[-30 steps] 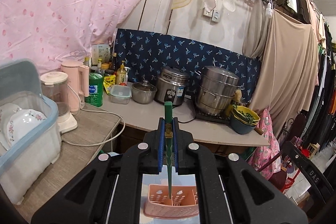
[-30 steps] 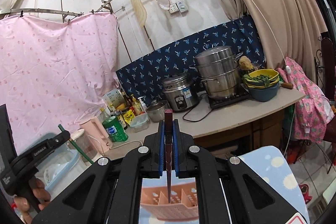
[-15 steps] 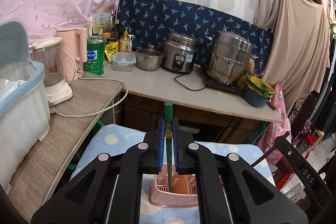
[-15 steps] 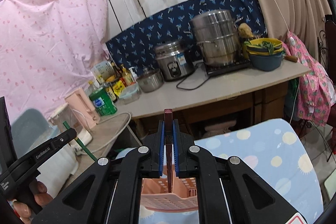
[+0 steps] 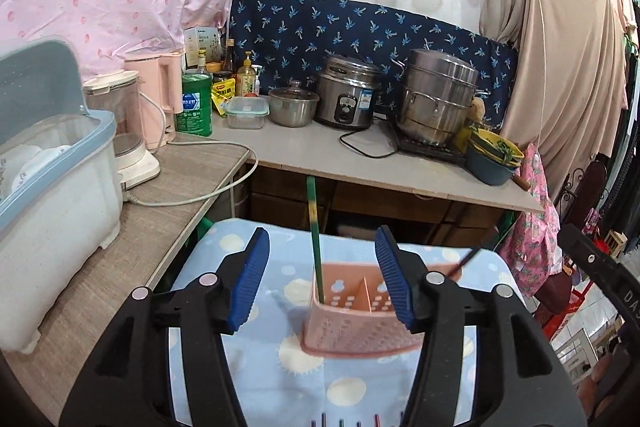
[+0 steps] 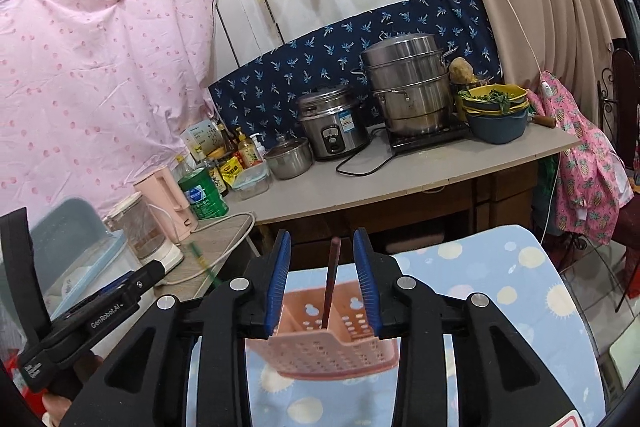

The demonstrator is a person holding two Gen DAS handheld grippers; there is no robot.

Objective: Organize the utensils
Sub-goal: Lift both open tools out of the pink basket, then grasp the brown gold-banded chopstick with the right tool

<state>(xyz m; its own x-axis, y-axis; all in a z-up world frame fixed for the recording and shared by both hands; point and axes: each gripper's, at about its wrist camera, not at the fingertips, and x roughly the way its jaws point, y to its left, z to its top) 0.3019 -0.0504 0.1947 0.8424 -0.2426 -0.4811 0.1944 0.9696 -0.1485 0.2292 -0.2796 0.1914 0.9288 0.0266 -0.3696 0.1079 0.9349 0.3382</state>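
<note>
A pink perforated utensil basket [image 5: 358,319] stands on the blue spotted cloth [image 5: 248,379]; it also shows in the right wrist view [image 6: 332,343]. A green chopstick [image 5: 314,231] stands in its left compartment, free between the wide-open blue pads of my left gripper [image 5: 322,279]. A dark red chopstick [image 6: 331,279] stands in the basket between the parted pads of my right gripper [image 6: 322,277], touching neither. The red chopstick's tip shows in the left wrist view [image 5: 466,261], as does the right gripper's body [image 5: 600,279]. The left gripper shows at the left in the right wrist view [image 6: 80,323].
A white and blue dish box [image 5: 48,187] sits on the wooden side table [image 5: 132,239] at left with a blender [image 5: 124,131]. The counter [image 5: 360,159] behind holds pots, a rice cooker and bottles. More chopstick ends [image 5: 352,419] lie at the near cloth edge.
Both grippers have tilted down toward the basket and opened. The green and the dark red chopsticks have left the pads and now stand in the basket.
</note>
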